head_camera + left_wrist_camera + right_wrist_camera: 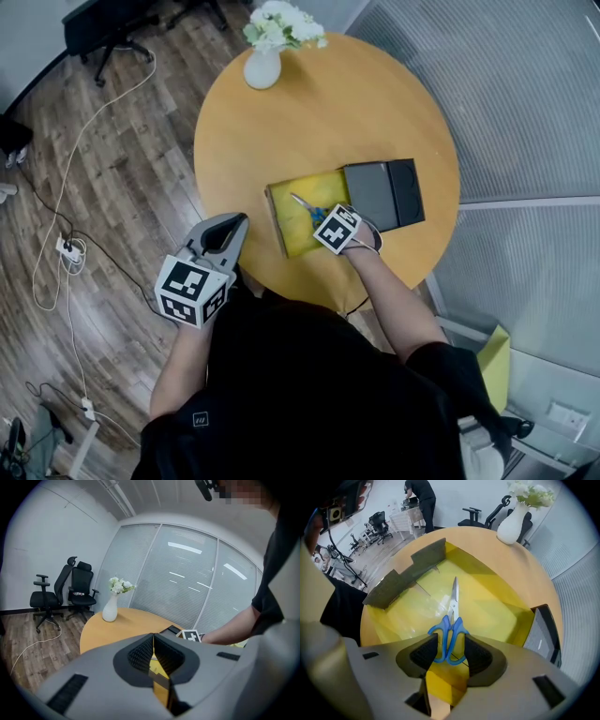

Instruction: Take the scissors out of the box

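At 6 o'clock in the yellow cardboard box [412,569], right gripper [450,656] gapes around blue-handled steel scissors [452,617], left gripper [153,639] pinched together; a lopsided squeeze could skid them.

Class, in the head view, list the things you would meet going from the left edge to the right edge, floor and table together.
white cable on the floor → left gripper → yellow box → dark lid
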Demonstrator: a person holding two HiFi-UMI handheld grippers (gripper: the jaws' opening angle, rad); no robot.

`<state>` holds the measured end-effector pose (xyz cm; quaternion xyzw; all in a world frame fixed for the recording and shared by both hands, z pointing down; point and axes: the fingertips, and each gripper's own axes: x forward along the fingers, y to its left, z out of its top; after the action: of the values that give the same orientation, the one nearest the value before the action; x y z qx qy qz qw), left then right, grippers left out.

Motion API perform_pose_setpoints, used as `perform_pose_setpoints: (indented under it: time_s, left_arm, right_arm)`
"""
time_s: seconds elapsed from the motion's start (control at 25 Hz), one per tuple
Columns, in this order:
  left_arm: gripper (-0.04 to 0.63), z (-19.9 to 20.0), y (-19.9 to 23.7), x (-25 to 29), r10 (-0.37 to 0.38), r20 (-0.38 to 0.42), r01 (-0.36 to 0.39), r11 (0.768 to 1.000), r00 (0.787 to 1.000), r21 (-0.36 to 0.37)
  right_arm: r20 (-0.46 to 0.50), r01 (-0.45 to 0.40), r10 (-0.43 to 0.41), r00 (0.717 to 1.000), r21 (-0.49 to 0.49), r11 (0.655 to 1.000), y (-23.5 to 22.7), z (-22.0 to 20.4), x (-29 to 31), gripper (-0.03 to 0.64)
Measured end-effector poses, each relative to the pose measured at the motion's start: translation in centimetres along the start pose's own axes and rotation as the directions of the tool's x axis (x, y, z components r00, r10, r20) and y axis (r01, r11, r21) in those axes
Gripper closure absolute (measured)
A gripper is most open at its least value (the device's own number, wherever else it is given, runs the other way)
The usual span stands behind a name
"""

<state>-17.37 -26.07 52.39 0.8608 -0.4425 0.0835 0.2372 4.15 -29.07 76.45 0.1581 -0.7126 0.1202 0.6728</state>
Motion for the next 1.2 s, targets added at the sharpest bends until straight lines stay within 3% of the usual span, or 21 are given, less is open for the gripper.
perform_pose_setpoints:
  time_s: [0.16,0.32,0.64,0.84,1.2]
  left_arm:
    - [0.58,-0.3,0.0,-0.9,0.0,0.002,0.0,1.0,1.0,-0.006]
    - [0.58,-0.4,0.1,-1.8,-0.003,0.009,0.003,1.0,1.0,-0.01]
    - [0.58,-0.1,-0.1,-3.5,-0.039,0.016,0.039,0.999,0.999,0.01]
    - [0.58,-0.3,-0.1,-3.7,-0.09,0.003,0.09,0.996,0.996,0.02]
    - [0.58,1.3,-1.4,-2.2,-0.157,-0.012,0.158,0.984,0.987,0.085]
  right_arm:
    - [-0.002,-0.01,0.01,1.0,0.009,1.0,0.3,0.1,0.2,0.442]
    - [0.027,-0.029,0.028,0.999,0.033,0.999,1.0,0.0,0.4,0.506]
    - [0.061,0.059,-0.062,0.996,0.041,0.997,1.3,0.2,-0.6,0.517]
    - [0.121,0.123,-0.134,0.984,0.087,0.988,1.1,0.5,-3.1,0.52]
    - [0.282,0.139,-0.2,0.938,0.22,0.966,0.7,0.8,-8.7,0.52]
